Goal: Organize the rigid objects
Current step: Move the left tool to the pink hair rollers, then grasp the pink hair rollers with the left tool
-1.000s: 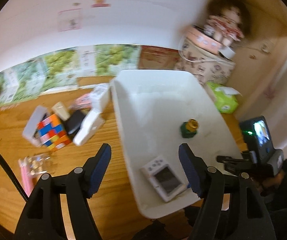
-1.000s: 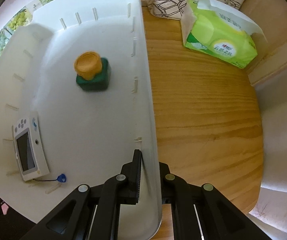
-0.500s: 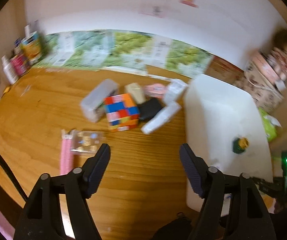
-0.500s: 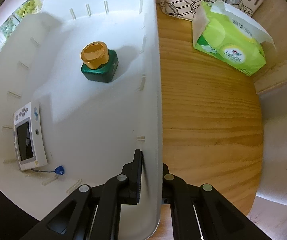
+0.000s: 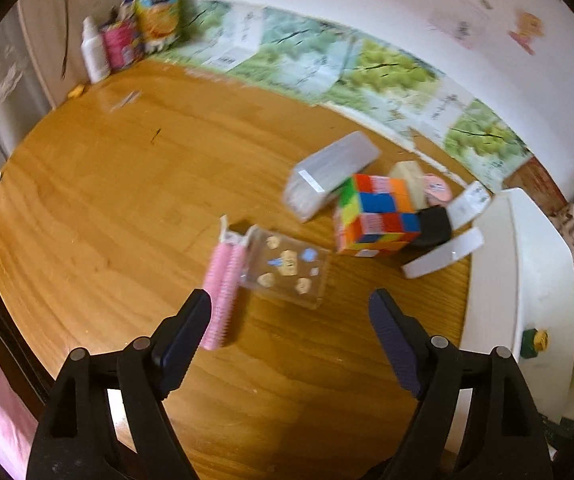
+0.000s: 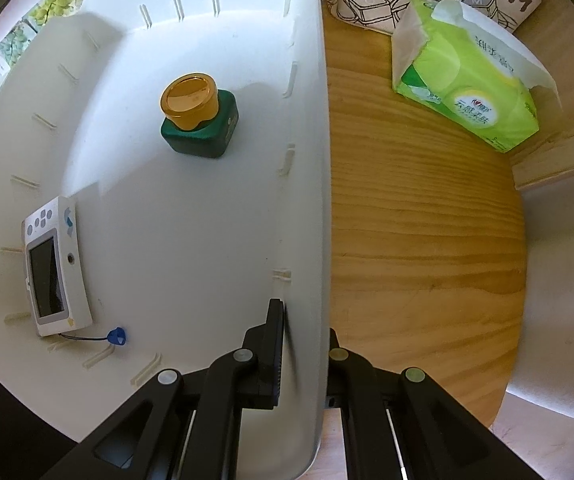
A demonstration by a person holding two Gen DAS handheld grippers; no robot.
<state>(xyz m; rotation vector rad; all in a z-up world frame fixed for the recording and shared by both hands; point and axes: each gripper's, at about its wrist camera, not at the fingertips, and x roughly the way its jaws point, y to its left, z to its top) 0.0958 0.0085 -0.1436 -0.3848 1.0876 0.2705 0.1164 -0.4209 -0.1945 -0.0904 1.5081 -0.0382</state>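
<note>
Two views. From the left wrist, the left gripper (image 5: 289,320) hangs over the wooden table (image 5: 127,184), its jaws just widened and bare, above a clear sticker case (image 5: 287,270) and pink comb (image 5: 223,276); a colour cube (image 5: 375,216) lies beyond. From the right wrist, the right gripper (image 6: 307,344) clamps the white bin (image 6: 307,160) wall; a green jar (image 6: 199,120) and handheld device (image 6: 55,268) sit inside.

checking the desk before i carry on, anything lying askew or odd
Yes: the clear grey box is tipped, propped against the colour cube rather than lying flat. The rest of that pile is jumbled together. In the white bin, nothing looks off.
</note>
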